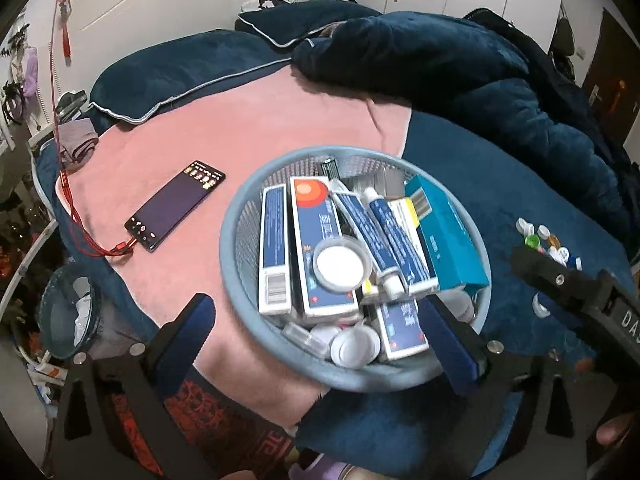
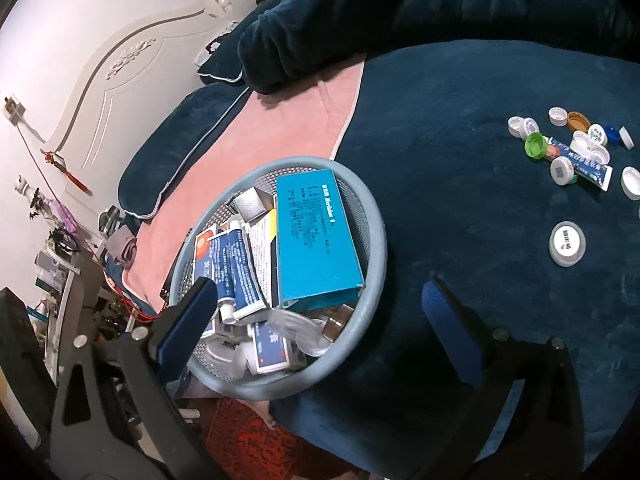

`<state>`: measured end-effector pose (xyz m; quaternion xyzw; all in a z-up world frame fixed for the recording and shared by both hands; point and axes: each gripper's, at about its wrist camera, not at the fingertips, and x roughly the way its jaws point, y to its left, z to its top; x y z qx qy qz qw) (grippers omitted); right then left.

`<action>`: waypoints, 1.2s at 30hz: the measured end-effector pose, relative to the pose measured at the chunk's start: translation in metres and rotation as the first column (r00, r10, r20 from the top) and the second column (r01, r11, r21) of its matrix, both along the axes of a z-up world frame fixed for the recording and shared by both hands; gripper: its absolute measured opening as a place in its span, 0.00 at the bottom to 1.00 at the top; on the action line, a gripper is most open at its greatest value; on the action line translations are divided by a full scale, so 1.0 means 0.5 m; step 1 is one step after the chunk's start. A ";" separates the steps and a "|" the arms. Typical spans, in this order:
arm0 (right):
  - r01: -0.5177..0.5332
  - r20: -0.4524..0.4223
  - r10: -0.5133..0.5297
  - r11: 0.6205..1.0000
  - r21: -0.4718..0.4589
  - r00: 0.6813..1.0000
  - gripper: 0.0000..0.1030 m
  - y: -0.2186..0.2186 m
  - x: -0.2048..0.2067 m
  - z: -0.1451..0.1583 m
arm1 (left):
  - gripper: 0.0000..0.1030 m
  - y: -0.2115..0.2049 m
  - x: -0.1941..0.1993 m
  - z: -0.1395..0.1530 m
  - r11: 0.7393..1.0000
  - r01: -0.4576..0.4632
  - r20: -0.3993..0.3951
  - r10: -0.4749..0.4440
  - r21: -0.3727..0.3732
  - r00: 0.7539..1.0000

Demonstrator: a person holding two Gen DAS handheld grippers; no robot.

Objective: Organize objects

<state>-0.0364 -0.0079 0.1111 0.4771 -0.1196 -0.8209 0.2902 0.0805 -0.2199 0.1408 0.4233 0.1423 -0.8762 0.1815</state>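
- A round blue mesh basket [image 1: 240,264] sits on a bed, half on a pink blanket [image 1: 248,120] and half on a dark blue bedspread [image 2: 460,208].
- It is crammed with medicine boxes and tubes: a teal box [image 2: 316,236] leans against the far wall, blue-and-white tubes [image 1: 384,236] lie slanted over white boxes, and a round white lid [image 1: 342,264] rests on top of them.
- The left gripper [image 1: 320,328] hangs over the near rim of the basket, its blue-padded fingers spread wide, one outside the rim and one above the contents; nothing is between them.
- The right gripper [image 2: 320,320] is likewise wide apart and empty, its left finger over the basket's near edge, its right finger over bare bedspread.
- A cluster of bottle caps [image 2: 576,136], white, green, amber and blue, lies with a small tube on the bedspread well to the right of the basket; one white jar lid [image 2: 567,243] sits apart, nearer.
- A phone [image 1: 175,205] lies on the pink blanket left of the basket, plugged into a red cable [image 1: 80,224].
- Dark blue pillows [image 1: 160,80] and a bunched quilt lie behind.
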 end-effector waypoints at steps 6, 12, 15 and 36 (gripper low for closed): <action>-0.006 -0.045 0.007 1.000 0.022 0.999 1.00 0.017 0.018 0.001 | 0.99 0.011 0.032 0.001 0.999 -0.038 -0.026 0.038 0.000 0.999; -0.039 -0.097 0.040 0.999 0.014 0.995 1.00 0.029 0.034 0.005 | 0.99 0.012 0.038 -0.002 0.998 -0.028 -0.039 0.030 0.050 0.999; -0.044 -0.113 0.049 0.998 0.042 0.992 1.00 0.031 0.039 0.004 | 0.99 0.015 0.038 -0.007 0.997 -0.027 -0.035 0.029 0.068 0.999; -0.052 -0.156 0.070 0.992 0.117 0.985 1.00 0.053 0.071 -0.006 | 0.99 0.059 0.035 -0.004 1.000 -0.009 -0.038 0.008 -0.010 0.999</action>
